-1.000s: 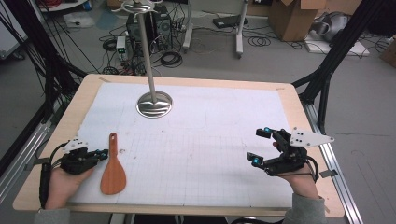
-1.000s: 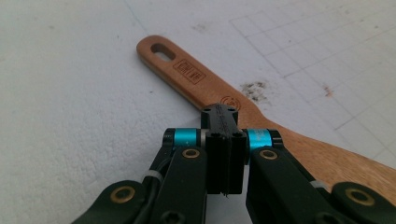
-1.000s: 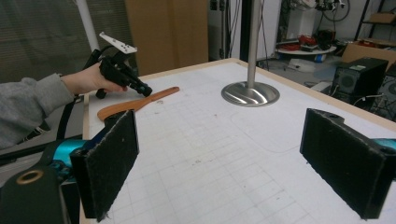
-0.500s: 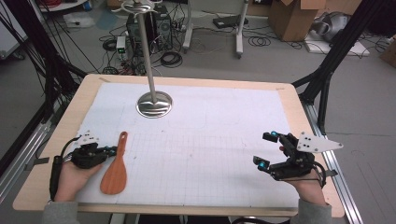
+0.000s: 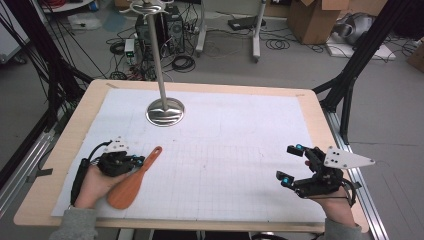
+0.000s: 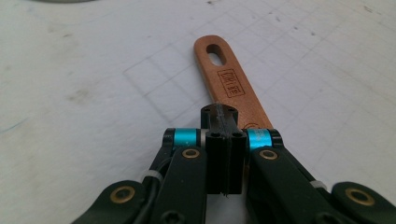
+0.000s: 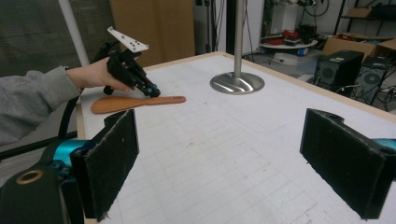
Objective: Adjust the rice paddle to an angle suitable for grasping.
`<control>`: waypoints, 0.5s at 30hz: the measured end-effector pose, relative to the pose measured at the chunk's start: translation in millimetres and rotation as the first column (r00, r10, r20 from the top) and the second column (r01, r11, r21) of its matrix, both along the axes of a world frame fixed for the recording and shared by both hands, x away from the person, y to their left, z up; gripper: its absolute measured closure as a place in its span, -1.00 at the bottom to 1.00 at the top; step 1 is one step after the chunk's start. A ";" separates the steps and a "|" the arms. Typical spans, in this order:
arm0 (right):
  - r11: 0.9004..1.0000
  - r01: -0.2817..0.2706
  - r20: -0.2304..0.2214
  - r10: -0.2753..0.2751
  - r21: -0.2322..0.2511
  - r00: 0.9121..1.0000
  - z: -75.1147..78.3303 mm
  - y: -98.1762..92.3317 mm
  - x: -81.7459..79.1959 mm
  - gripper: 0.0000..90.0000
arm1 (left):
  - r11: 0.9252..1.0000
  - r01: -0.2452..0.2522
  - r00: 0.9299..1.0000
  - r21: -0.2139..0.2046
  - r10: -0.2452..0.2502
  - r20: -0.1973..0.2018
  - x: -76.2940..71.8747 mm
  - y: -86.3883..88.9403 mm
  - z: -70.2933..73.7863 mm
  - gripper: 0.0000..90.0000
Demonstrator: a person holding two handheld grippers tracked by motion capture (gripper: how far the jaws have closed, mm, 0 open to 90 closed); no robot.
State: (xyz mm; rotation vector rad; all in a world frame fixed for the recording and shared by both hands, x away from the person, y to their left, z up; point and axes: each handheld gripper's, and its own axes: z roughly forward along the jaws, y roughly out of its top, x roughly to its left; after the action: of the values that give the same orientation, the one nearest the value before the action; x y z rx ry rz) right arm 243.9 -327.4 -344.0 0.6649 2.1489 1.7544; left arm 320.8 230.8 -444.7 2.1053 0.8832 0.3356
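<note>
A wooden rice paddle lies on the white gridded sheet at the front left, its handle angled up and to the right. In the left gripper view the handle, with a hanging hole and a stamp, runs out from under the jaw tips. My left gripper is shut, jaws pressed together with nothing between them, tips at the middle of the handle. My right gripper hovers wide open at the front right, holding nothing. The right gripper view shows the left gripper by the paddle.
A steel stand with a round base and a tall pole rises at the back left of the wooden table. Black frame legs, cables and boxes surround the table on the floor.
My left gripper has slid right against the paddle, and the handle has swung to the right with it while the blade stayed put. The right gripper has barely shifted.
</note>
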 end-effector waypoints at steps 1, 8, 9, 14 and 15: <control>1.000 0.003 -0.004 -0.003 0.000 1.000 0.1 -0.3 -0.8 -0.77 | 1.000 0.000 1.000 0.000 0.000 0.000 0.0 0.0 0.0 0.99; 1.000 0.010 0.006 -0.010 -0.002 1.000 0.1 -4.4 -3.2 -0.77 | 0.998 0.055 0.998 0.037 -0.056 0.028 0.4 -18.5 3.4 0.99; 1.000 0.012 -0.003 -0.012 -0.002 1.000 0.6 -5.0 -4.1 -0.77 | 0.998 0.055 0.998 0.037 -0.056 0.028 0.4 -18.5 3.4 0.99; 1.000 0.015 0.006 -0.015 0.013 1.000 1.8 -6.3 -3.0 -0.77 | 0.999 0.051 0.997 0.010 -0.051 0.063 -11.2 -15.4 17.4 0.99; 1.000 0.015 0.006 -0.015 0.013 1.000 1.8 -6.3 -3.0 -0.77 | 0.999 0.051 0.997 0.010 -0.051 0.063 -11.2 -15.4 17.4 0.99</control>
State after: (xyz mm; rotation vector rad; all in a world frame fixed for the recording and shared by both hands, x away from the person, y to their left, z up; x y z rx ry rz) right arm 240.9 -333.8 -342.2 0.6771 2.1244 1.7621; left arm 309.6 215.4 -427.2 2.1095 0.7911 0.3775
